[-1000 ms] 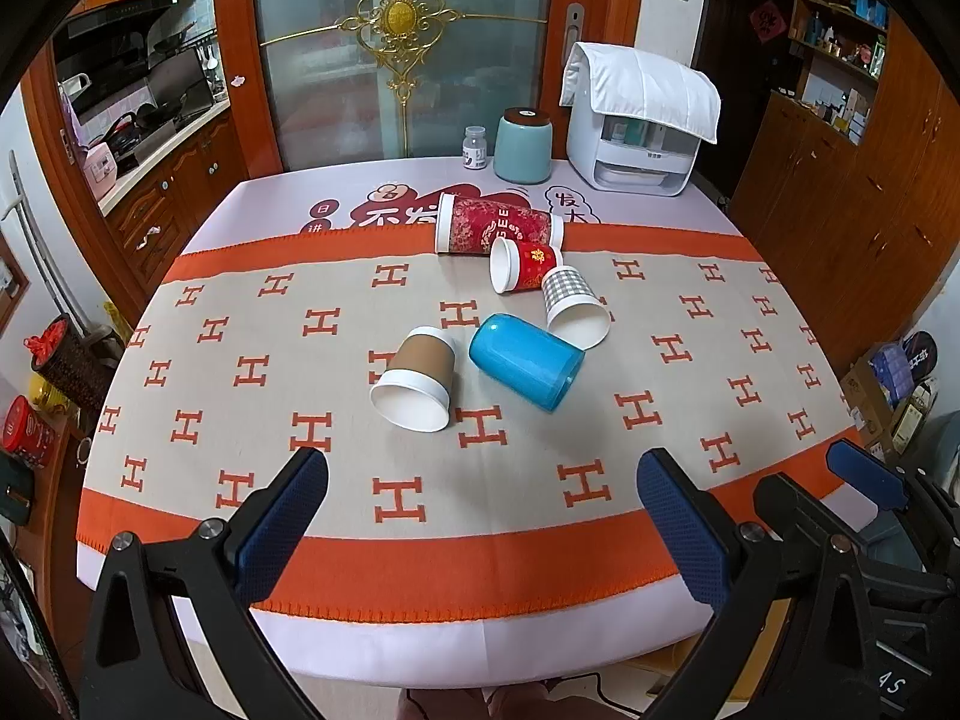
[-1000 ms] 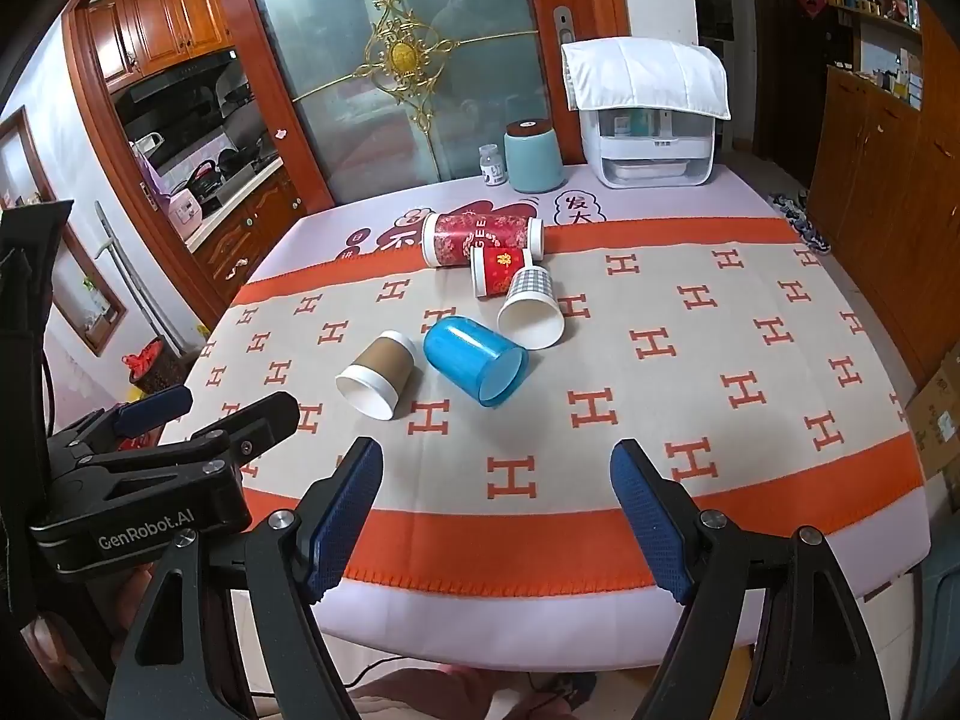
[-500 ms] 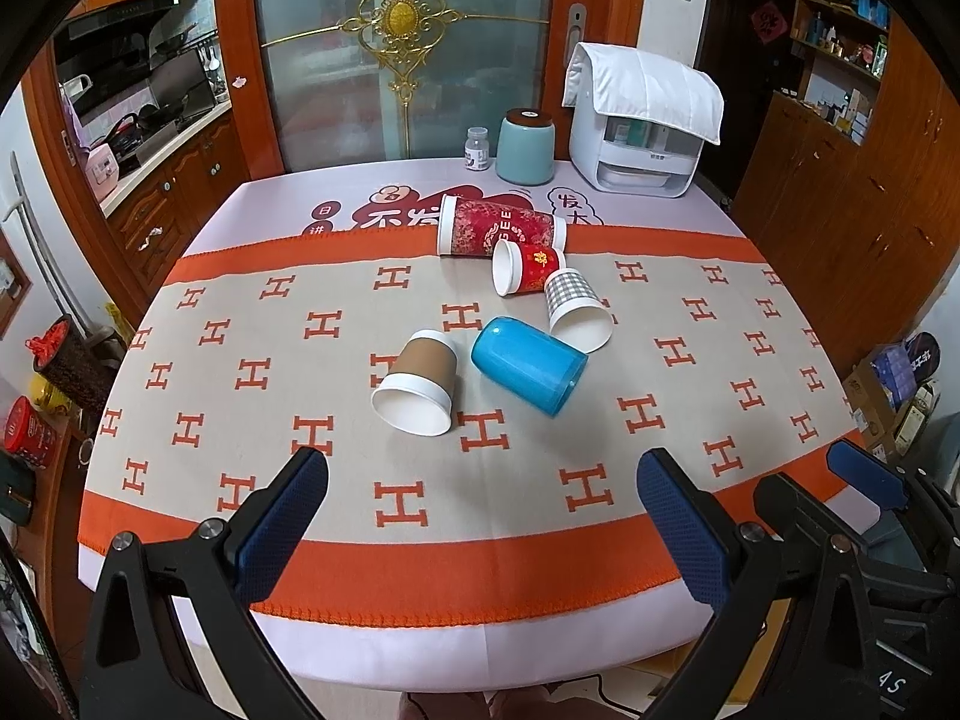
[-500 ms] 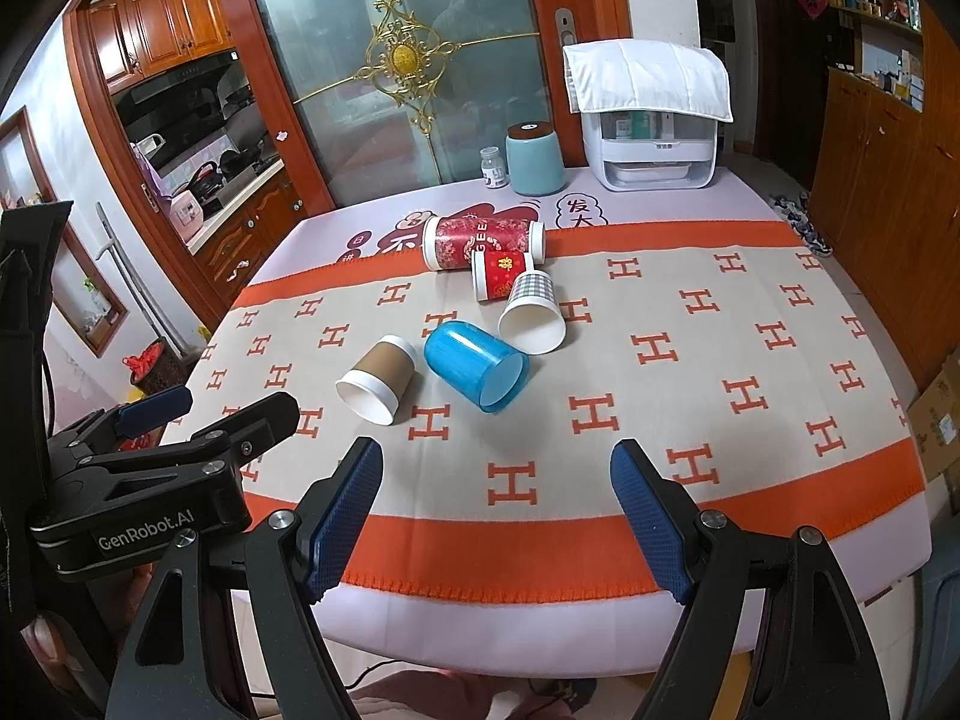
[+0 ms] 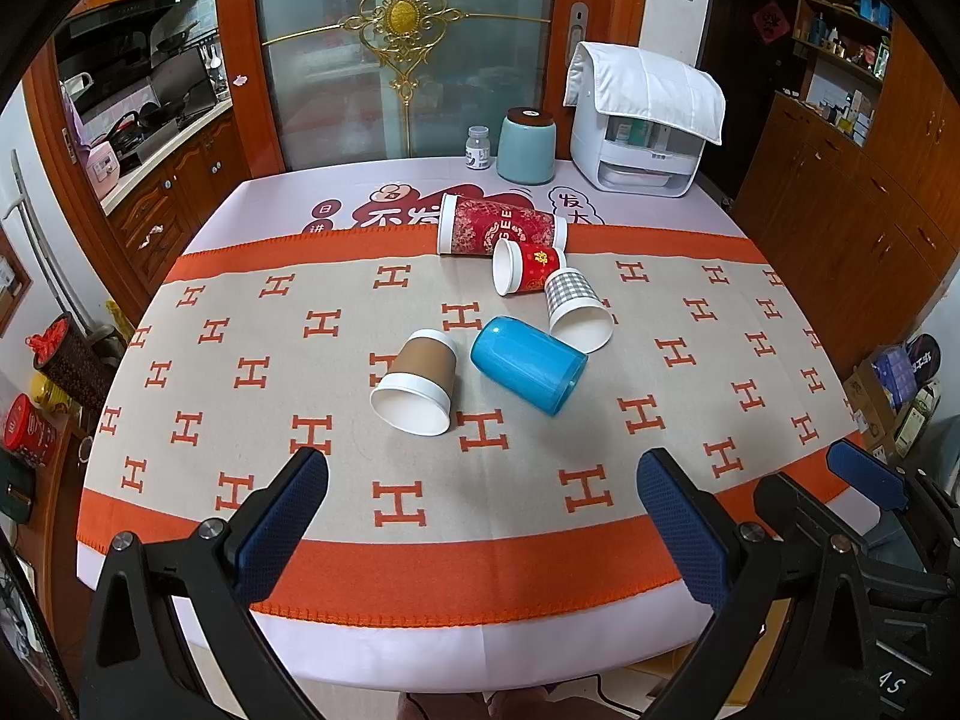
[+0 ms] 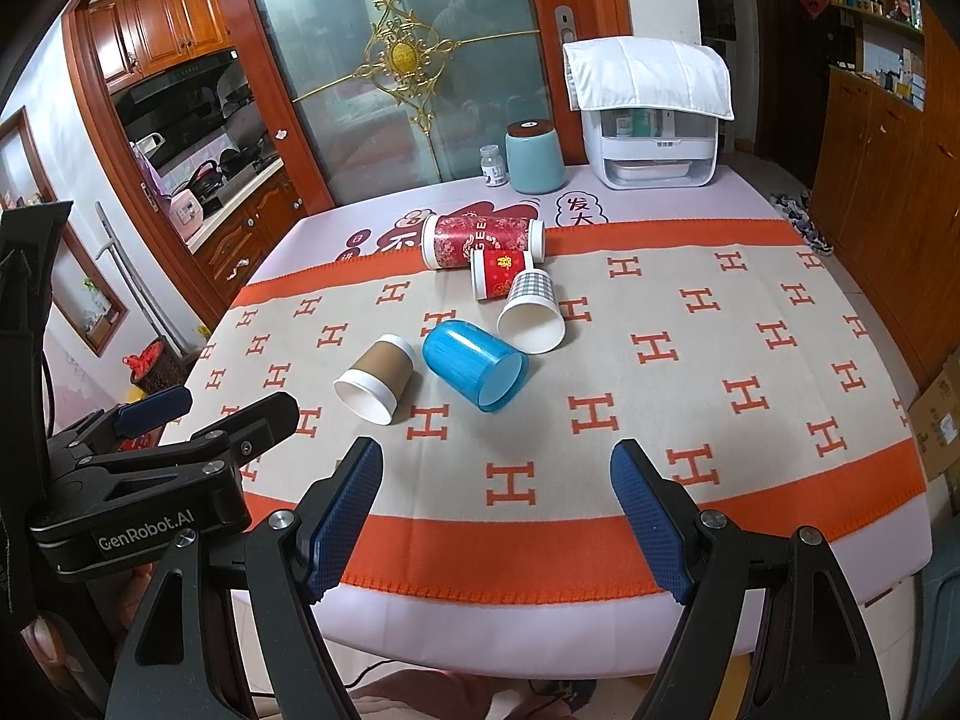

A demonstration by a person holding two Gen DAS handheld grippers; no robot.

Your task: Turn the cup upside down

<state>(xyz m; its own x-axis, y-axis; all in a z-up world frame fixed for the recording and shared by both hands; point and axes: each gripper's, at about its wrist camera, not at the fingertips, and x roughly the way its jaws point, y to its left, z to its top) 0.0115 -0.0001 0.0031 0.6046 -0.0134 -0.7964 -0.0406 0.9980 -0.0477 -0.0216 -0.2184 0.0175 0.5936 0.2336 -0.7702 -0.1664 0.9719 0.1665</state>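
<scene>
Five cups lie on their sides near the middle of the table (image 5: 690, 312). The blue cup (image 5: 527, 373) points its mouth toward the near right edge. Just to its left lies the brown cup (image 5: 417, 384), white rim toward the near edge. Just beyond the blue one lies the checked cup (image 5: 577, 311), behind it the small red cup (image 5: 523, 267), and farthest the tall red cup (image 5: 501, 233).

The left gripper (image 5: 480, 525) hovers over the near orange border, level, aimed at the cups, fingers spread wide with nothing between them. The right gripper (image 6: 495, 516) sits beside it at the same edge, likewise spread and empty, well apart from every cup.

At the far edge stand a teal canister (image 5: 527, 147), a small bottle (image 5: 478, 147) and a white appliance (image 5: 642, 138).
</scene>
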